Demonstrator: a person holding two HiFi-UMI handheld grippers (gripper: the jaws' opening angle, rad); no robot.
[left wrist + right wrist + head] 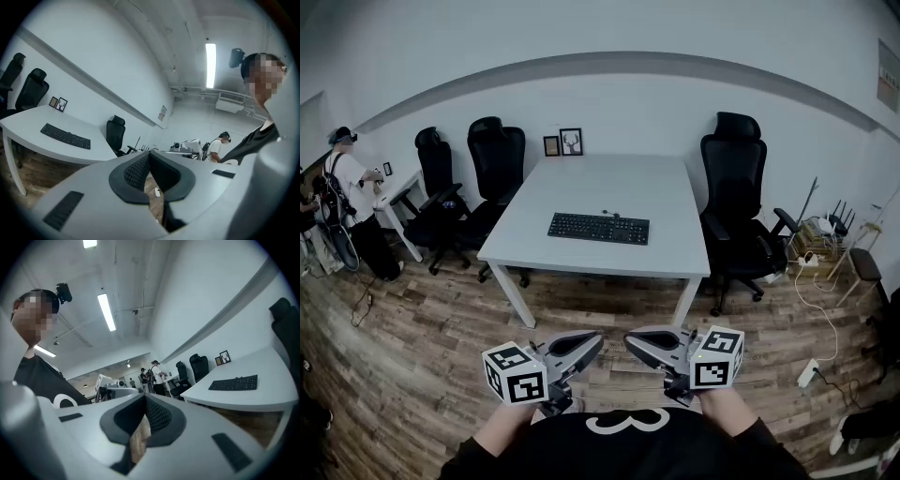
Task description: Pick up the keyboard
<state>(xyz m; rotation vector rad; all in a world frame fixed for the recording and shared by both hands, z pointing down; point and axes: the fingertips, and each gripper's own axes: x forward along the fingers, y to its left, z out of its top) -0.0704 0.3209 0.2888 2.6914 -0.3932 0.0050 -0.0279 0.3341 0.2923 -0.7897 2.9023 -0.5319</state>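
Observation:
A black keyboard (598, 228) lies on the white table (609, 183), near its front edge. Both grippers are held low over the wooden floor, well short of the table and close to my body. My left gripper (598, 339) and right gripper (630, 337) point inward at each other, tips almost meeting. Each is shut with nothing between its jaws. In the left gripper view the keyboard (65, 136) shows far off at the left, beyond the shut left gripper (150, 154). The right gripper view has the keyboard (233, 383) at the right, past the shut right gripper (144, 397).
Black office chairs stand left (492, 178) and right (733, 202) of the table. Two picture frames (563, 142) lean at its back edge. A person (352, 202) stands at far left by another desk. A power strip (807, 373) and cables lie on the floor at right.

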